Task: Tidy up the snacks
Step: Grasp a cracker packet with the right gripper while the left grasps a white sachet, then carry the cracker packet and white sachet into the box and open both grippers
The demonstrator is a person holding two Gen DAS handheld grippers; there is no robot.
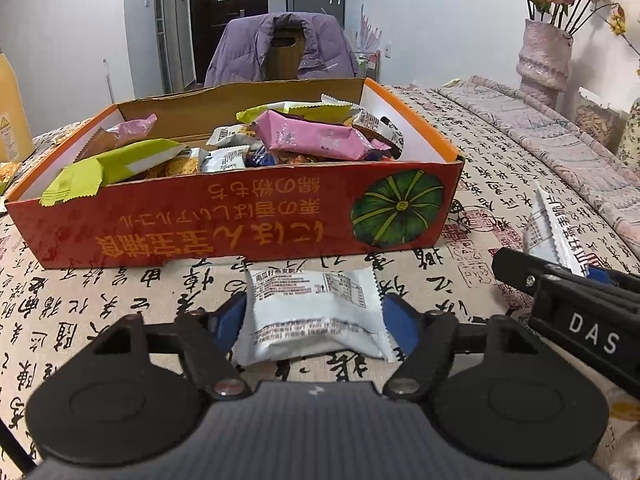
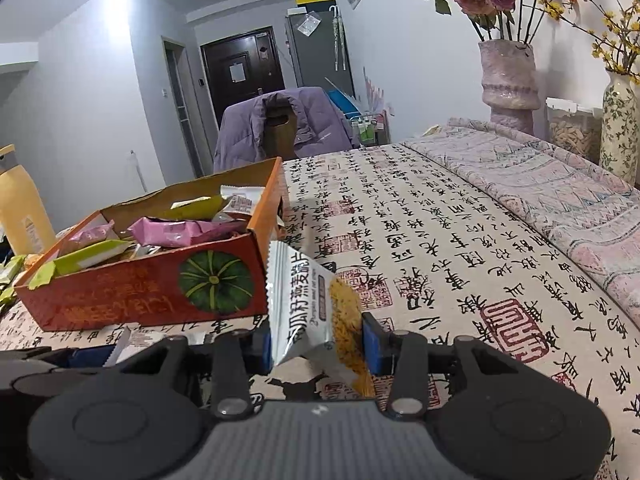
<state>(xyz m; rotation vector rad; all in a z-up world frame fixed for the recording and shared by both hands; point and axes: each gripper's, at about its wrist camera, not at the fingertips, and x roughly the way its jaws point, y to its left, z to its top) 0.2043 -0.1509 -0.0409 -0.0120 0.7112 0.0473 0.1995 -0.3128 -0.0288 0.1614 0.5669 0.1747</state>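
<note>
A red-orange cardboard box point(image 1: 240, 224) with a pumpkin picture stands on the calligraphy tablecloth, holding several snack packets in pink, green and white. Just in front of it lies a white snack packet point(image 1: 312, 312). My left gripper point(image 1: 318, 316) has its blue pads against the packet's two sides. My right gripper point(image 2: 320, 340) is shut on another white and orange snack packet point(image 2: 308, 300), held upright above the cloth beside the box's right corner point(image 2: 260, 272). The left wrist view shows that gripper point(image 1: 560, 292) and its packet point(image 1: 552, 232) at the right.
A chair draped with a purple jacket point(image 1: 284, 52) stands behind the table. A pink vase point(image 2: 508, 80) and a floral vase point(image 2: 620, 128) with flowers stand at the far right, beside a folded quilt point(image 2: 540, 184). A yellow bottle point(image 2: 20, 204) and loose packets sit left of the box.
</note>
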